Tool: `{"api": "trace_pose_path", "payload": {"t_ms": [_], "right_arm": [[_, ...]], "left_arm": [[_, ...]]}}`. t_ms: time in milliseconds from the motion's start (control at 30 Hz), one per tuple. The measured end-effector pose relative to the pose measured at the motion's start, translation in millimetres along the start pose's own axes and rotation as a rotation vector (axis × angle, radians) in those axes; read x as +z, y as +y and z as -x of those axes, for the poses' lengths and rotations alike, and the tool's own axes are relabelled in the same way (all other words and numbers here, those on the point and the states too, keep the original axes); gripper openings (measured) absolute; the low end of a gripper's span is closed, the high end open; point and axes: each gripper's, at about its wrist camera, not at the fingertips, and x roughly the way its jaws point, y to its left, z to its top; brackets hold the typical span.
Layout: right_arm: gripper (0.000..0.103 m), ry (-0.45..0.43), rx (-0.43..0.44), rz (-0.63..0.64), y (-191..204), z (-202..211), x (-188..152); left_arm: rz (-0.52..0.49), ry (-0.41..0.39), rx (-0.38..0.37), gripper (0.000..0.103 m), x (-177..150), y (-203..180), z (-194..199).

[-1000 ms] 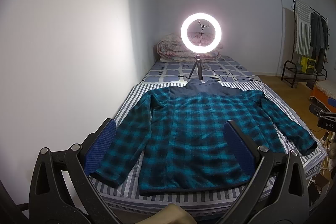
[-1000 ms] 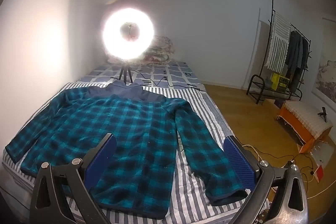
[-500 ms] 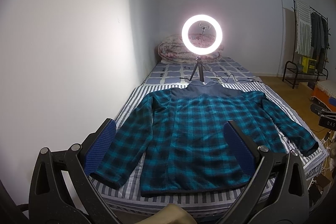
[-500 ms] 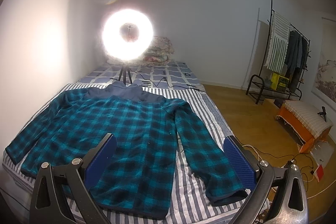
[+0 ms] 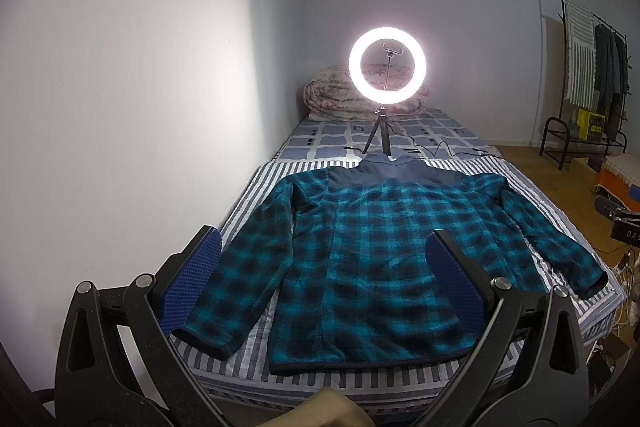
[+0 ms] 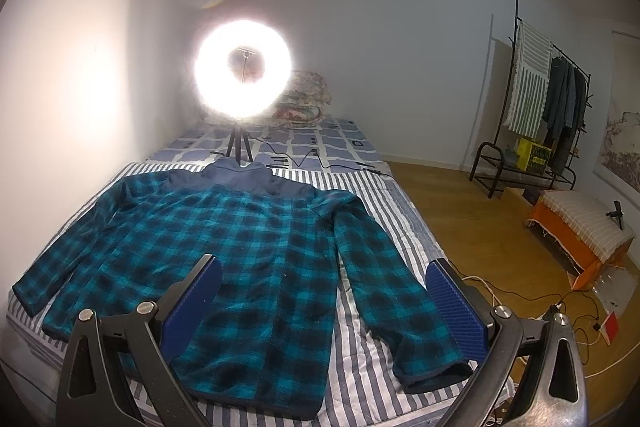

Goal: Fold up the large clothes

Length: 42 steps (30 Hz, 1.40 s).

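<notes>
Blue-padded left claw (image 5: pixel 320 273) and right claw (image 6: pixel 324 291), both spread apart and empty, above the near hem. Ahead, teal plaid jacket (image 5: pixel 396 251) flat, unfolded on the striped bed (image 5: pixel 260 183). Folding not begun; next, probably descending to pinch a sleeve cuff.

**Jacket spread on bed, lamp behind**

The jacket (image 5: pixel 384 259) lies flat on the bed (image 5: pixel 256 195), mid-frame. Behind its collar stands the ring light (image 5: pixel 387 71), a rolled quilt (image 5: pixel 332 99) beyond. The clothes rack (image 6: pixel 548 115) stands at right, on the floor.
</notes>
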Motion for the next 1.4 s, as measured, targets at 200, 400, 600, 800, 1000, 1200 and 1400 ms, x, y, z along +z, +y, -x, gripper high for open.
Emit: {"api": "trace_pose_path", "payload": {"t_ms": [200, 400, 600, 800, 1000, 1200, 1400], "right_arm": [[0.103, -0.002, 0.001, 0.002, 0, 0, 0], [0.103, -0.002, 0.004, 0.002, 2, 1, 1], [0.103, -0.004, 0.007, 0.001, 6, 2, 4], [0.103, -0.005, 0.011, 0.003, 11, 3, 7], [0.103, -0.006, 0.011, 0.001, 9, 3, 6], [0.103, -0.006, 0.013, 0.0, 10, 3, 6], [0.103, -0.006, 0.015, -0.001, 12, 3, 7]], "left_arm": [[0.001, -0.001, 0.002, 0.103, -1, 0, 1], [0.0, -0.003, 0.004, 0.103, -2, 0, 1], [0.0, -0.002, 0.002, 0.103, -2, 1, 0], [0.002, -0.001, 0.003, 0.103, -3, 1, 0], [0.0, -0.001, 0.002, 0.103, -3, 2, 0], [0.002, -0.001, 0.002, 0.103, -4, 2, 0], [0.0, 0.007, 0.001, 0.103, -6, 5, -2]]}}
